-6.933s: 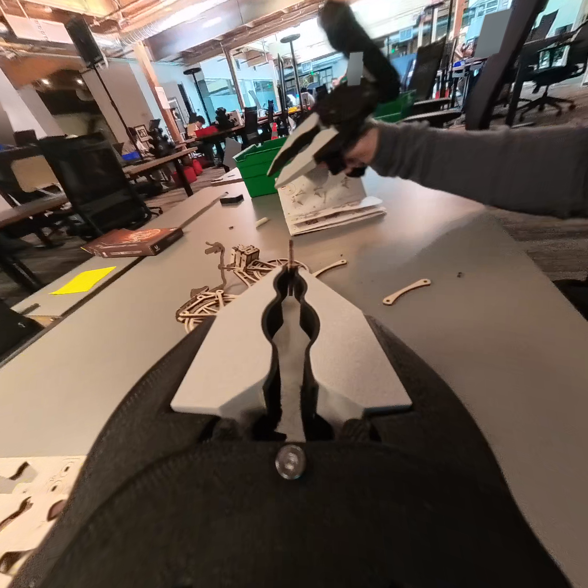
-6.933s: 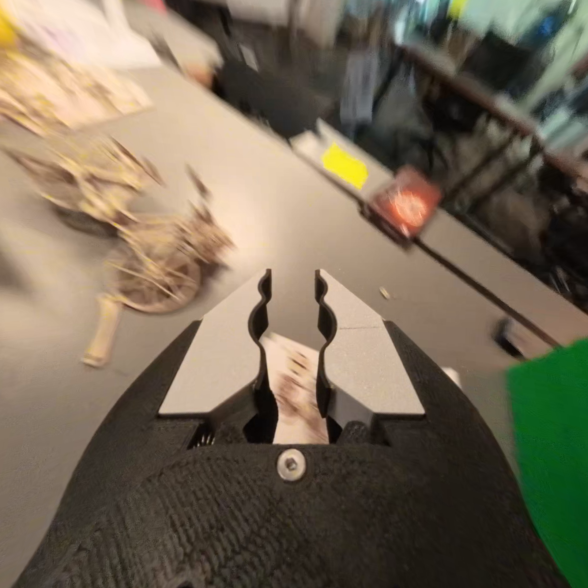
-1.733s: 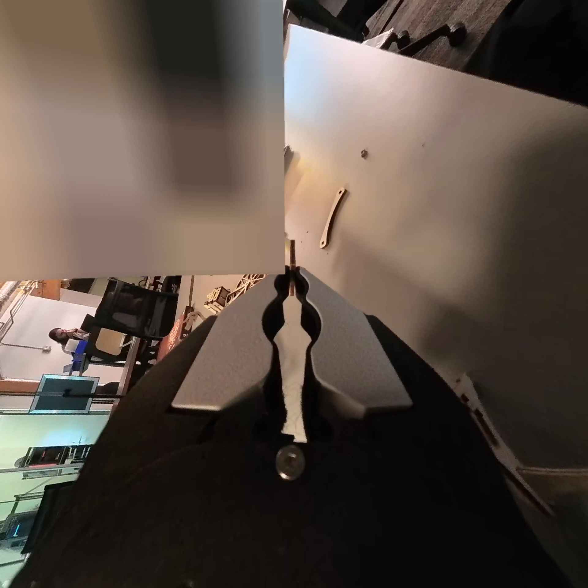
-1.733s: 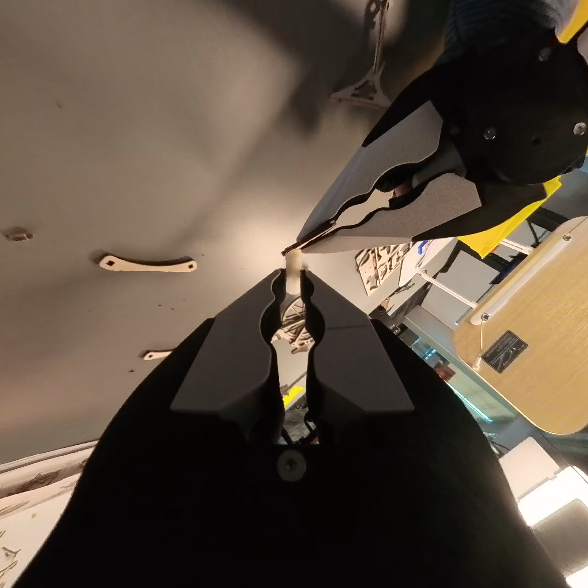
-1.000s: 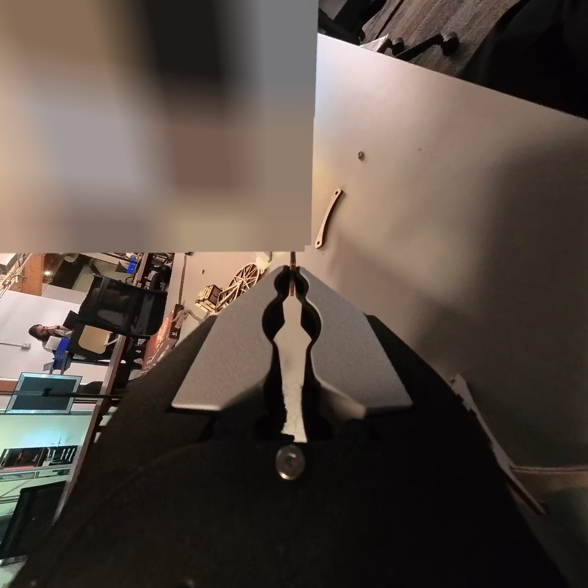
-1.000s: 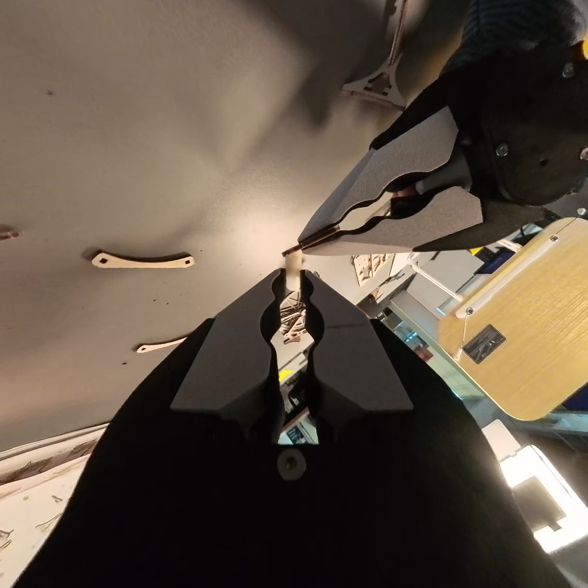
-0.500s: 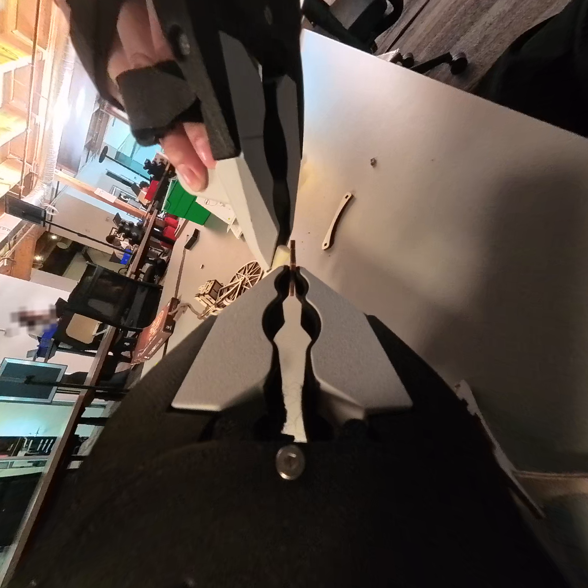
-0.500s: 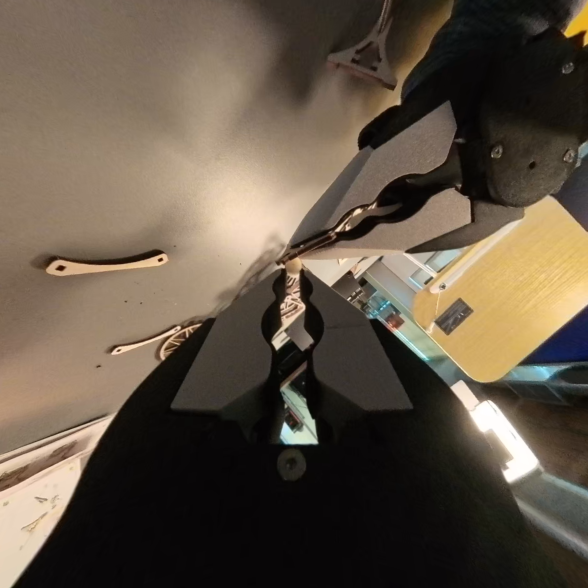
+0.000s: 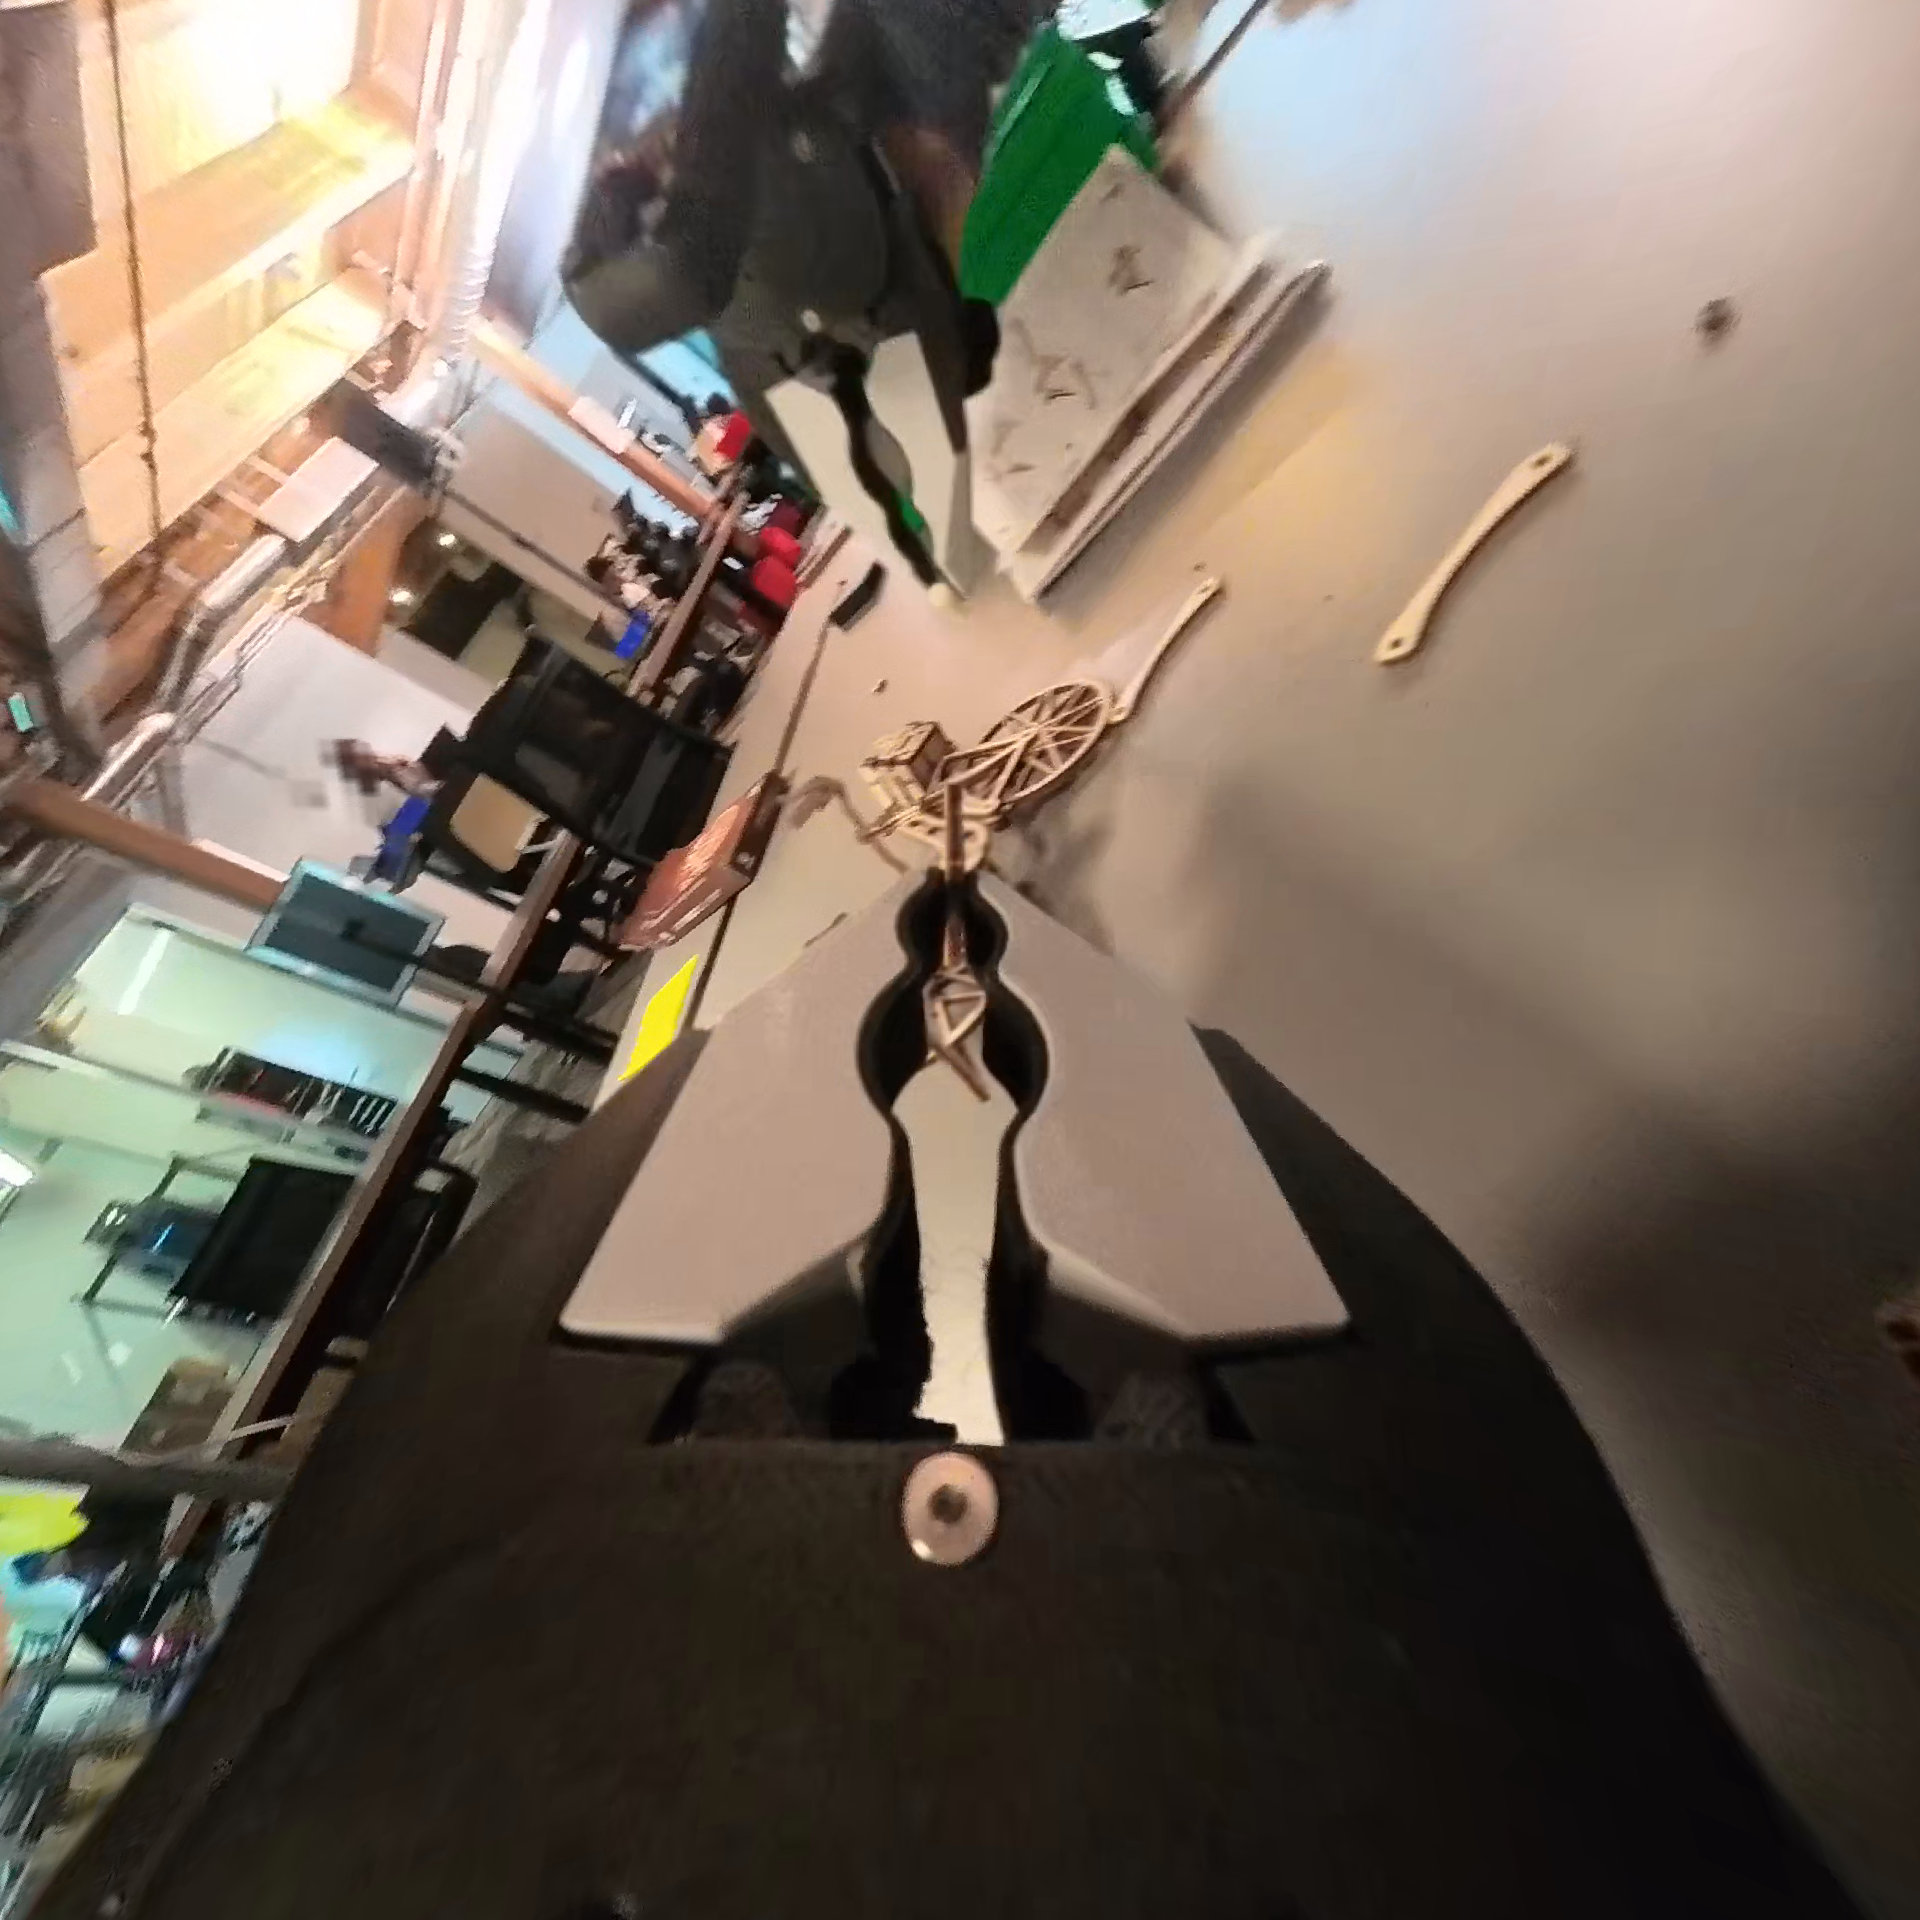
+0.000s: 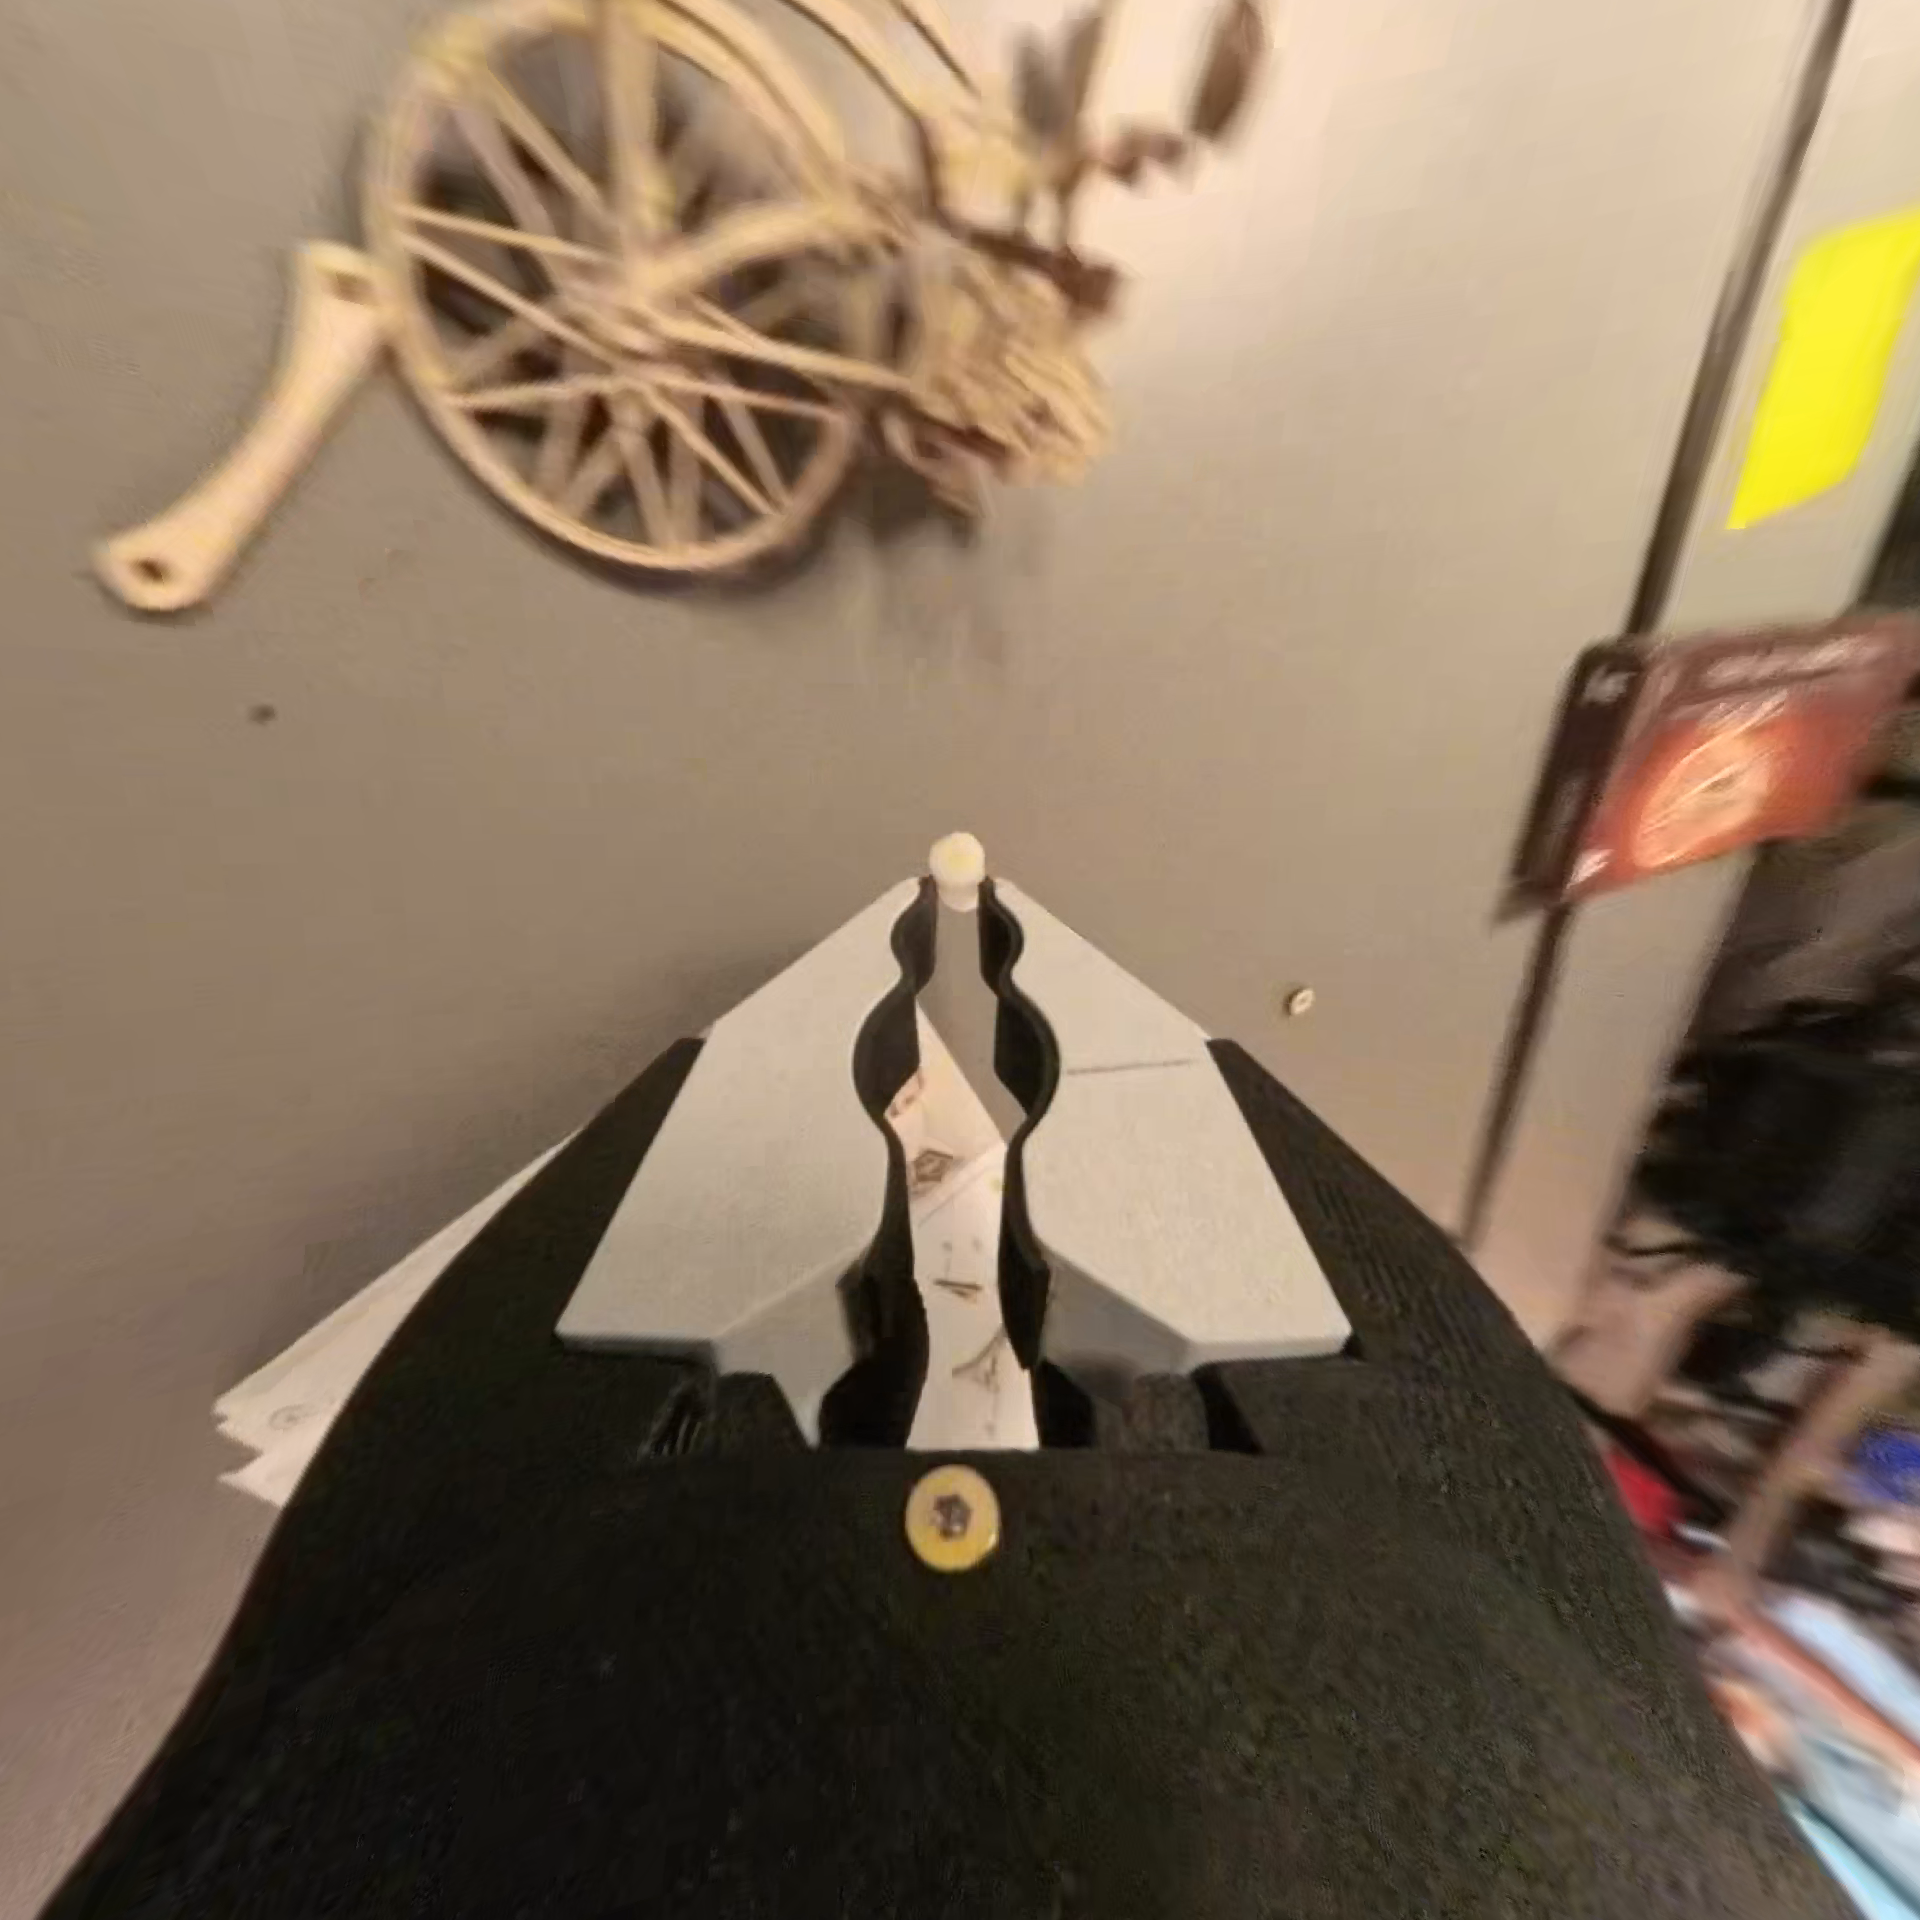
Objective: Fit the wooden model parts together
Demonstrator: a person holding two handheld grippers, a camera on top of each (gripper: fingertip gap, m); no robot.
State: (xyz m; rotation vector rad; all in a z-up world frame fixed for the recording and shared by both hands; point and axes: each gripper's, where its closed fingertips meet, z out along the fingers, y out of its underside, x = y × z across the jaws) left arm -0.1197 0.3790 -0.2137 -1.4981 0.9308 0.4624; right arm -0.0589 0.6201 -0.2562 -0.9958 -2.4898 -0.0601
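Half a second ago the two claws met tip to tip; now they are well apart. The right claw (image 10: 956, 881) is clenched on a small pale peg (image 10: 956, 860) above the grey bench (image 10: 416, 790), near the wooden wheeled model (image 10: 665, 301). The left claw (image 9: 954, 881) pinches a thin wooden strip (image 9: 957, 997). One green bin (image 9: 1049, 135) stands behind a booklet (image 9: 1122, 343); its contents cannot be seen. Two loose curved slats (image 9: 1470, 556) lie on the bench.

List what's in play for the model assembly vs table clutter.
In play: left tool shut on a thin wooden part; right tool shut on a white peg; wooden bicycle model.

Clutter: yellow sticky note, red-brown box, instruction sheets, green bin.
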